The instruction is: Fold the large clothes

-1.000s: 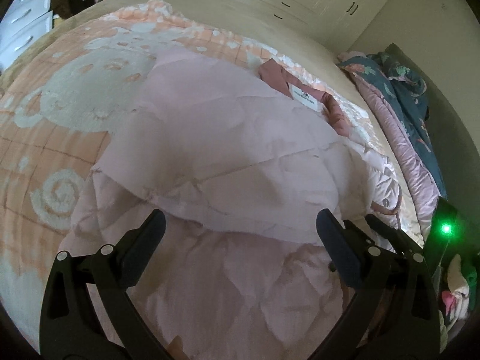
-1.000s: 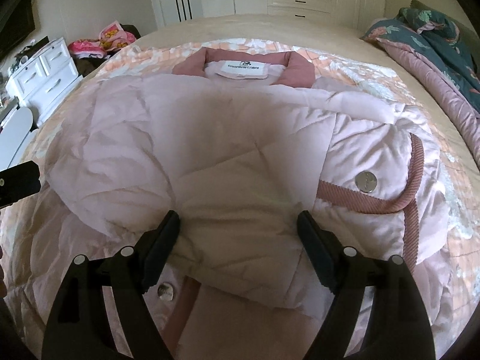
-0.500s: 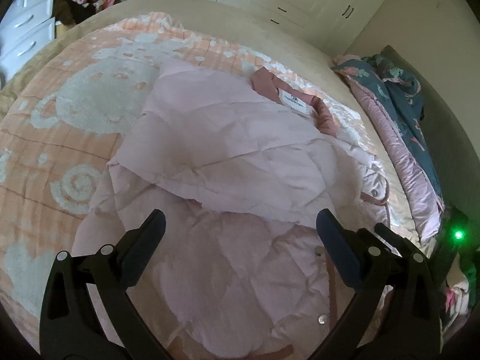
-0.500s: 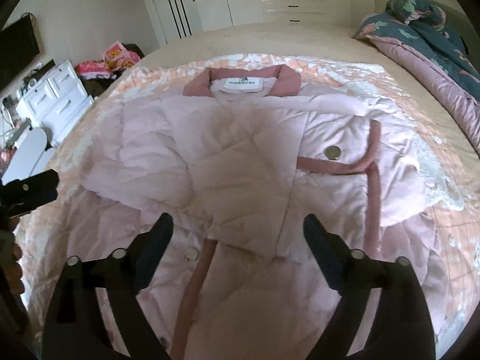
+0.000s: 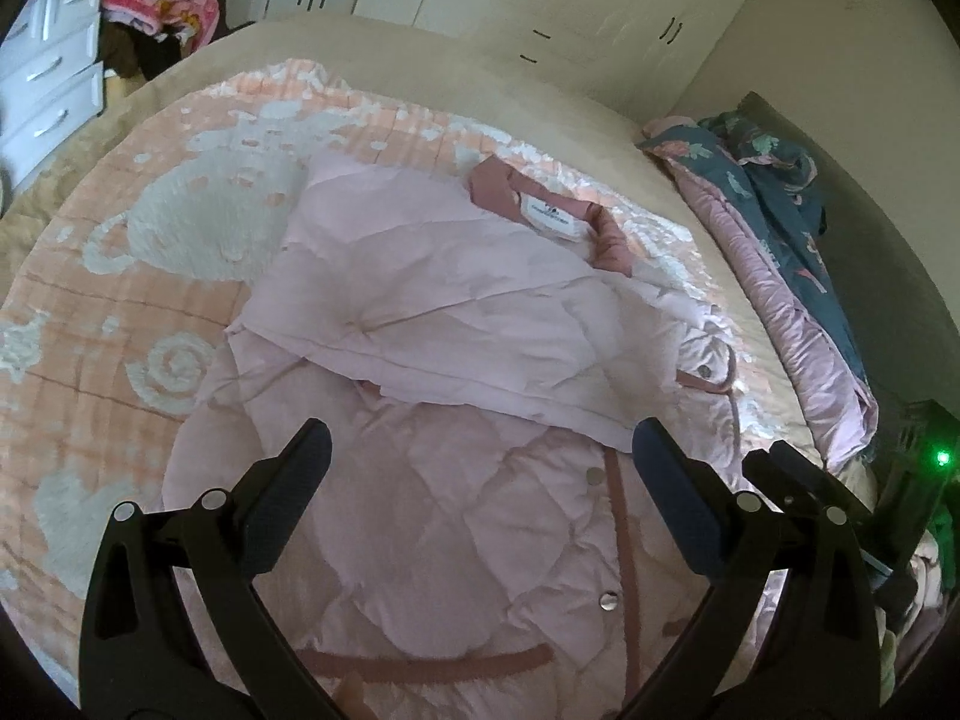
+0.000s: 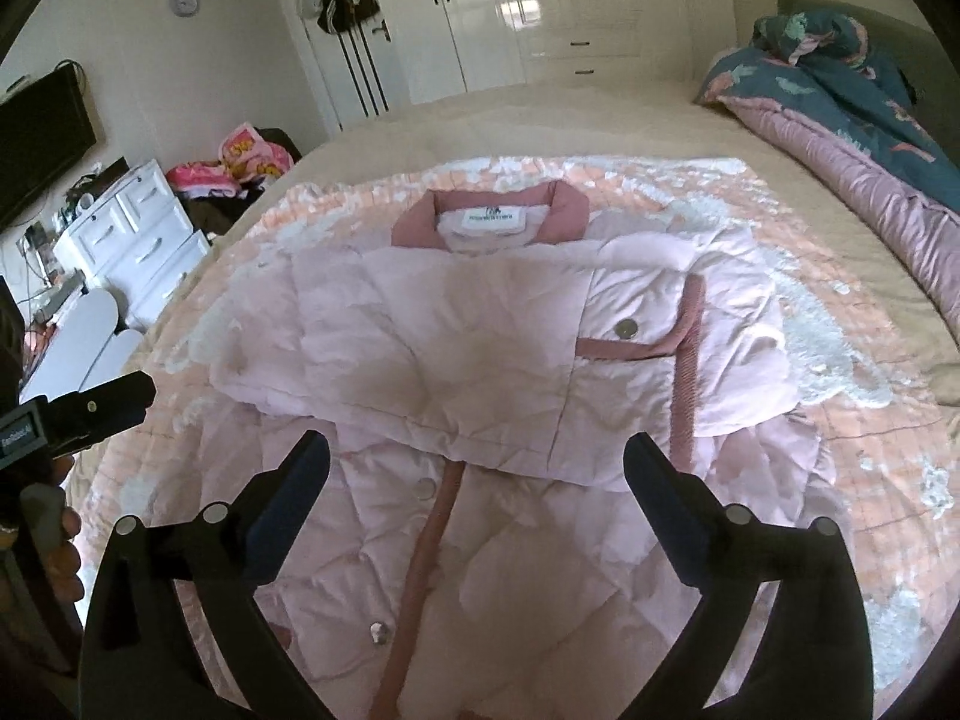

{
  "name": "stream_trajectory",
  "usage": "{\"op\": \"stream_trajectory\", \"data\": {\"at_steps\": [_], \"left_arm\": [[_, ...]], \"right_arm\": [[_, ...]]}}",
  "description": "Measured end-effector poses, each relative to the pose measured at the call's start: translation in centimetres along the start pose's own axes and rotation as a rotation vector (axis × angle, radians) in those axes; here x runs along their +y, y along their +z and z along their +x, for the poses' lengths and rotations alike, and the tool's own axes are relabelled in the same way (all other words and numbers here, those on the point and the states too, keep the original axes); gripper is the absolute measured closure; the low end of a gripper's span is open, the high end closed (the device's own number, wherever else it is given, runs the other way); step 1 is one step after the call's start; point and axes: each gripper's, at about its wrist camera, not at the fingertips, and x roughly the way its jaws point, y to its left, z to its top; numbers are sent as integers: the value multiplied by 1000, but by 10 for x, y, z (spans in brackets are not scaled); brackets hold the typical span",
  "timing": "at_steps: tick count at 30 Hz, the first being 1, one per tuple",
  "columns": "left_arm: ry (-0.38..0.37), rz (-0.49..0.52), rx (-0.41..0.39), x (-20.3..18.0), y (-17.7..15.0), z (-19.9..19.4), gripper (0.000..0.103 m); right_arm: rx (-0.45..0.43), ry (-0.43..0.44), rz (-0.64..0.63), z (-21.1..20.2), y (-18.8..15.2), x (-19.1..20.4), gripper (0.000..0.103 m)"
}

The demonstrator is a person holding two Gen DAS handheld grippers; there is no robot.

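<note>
Both hand-held grippers, left (image 5: 480, 480) and right (image 6: 477, 477), have risen off the jacket (image 6: 480, 360); right jaws opening, left wide, both empty. Your folded sleeves ahead may spring back.

The left gripper (image 5: 477, 468) is matt black plastic; two broad, wedge-shaped fingers (image 5: 288, 495) with dark blue pads, each arm studded with round silver screws (image 5: 210, 499); the right gripper (image 6: 477, 474) is built alike; seen from the right wrist view, the left one carries a small white-lettered label (image 6: 17, 435).
</note>
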Motion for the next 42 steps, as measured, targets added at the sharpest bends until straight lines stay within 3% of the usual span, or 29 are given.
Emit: {"op": "stream_trajectory", "data": {"at_steps": [42], "left_arm": [[-14,109,-135,-35,-34,-105,9]], "right_arm": [[-191,34,-34,-134,-11,15,4]]}}
